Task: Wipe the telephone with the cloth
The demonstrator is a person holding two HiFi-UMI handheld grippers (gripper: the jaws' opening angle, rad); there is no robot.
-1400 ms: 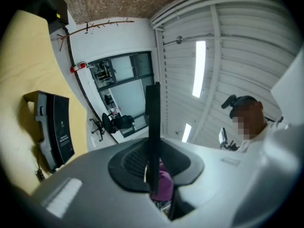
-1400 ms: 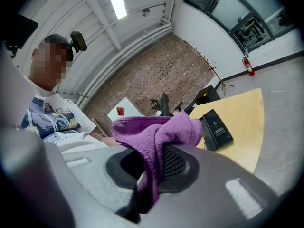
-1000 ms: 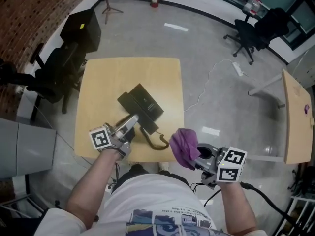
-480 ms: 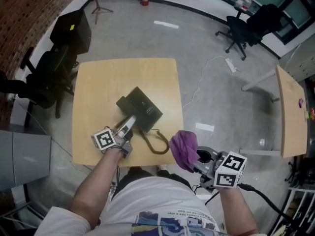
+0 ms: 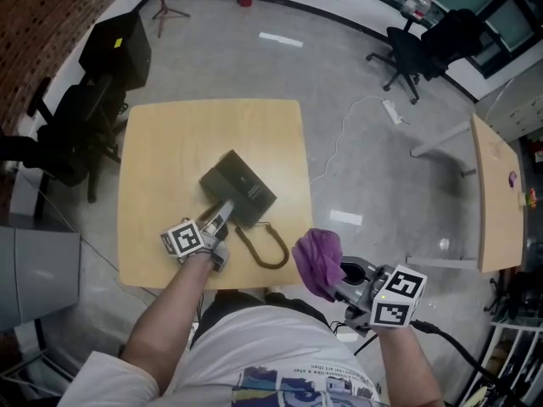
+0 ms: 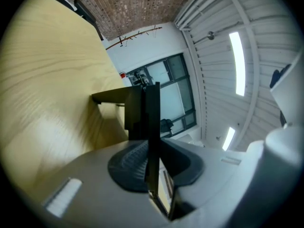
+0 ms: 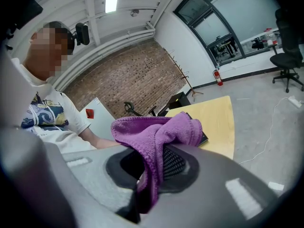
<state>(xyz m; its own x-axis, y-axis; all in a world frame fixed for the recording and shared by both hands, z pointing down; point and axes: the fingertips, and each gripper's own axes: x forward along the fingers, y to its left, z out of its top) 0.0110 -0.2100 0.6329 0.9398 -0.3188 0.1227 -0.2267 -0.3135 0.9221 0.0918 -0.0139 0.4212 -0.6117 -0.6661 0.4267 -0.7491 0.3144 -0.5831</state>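
Lowered since a second ago, the left gripper [image 5: 222, 216] now lies close over the table [image 5: 170, 142]. Its jaws are clamped on a thin dark part of the telephone [image 5: 242, 185] (handset or body, I cannot tell which). The telephone sits near the middle of the tabletop, its coiled cord [image 5: 265, 253] trailing toward the near edge. Meanwhile the right gripper [image 5: 338, 278] has kept its place off the table's near right corner, jaws pinched on the purple cloth [image 5: 316, 259], which bunches above them, well apart from the telephone.
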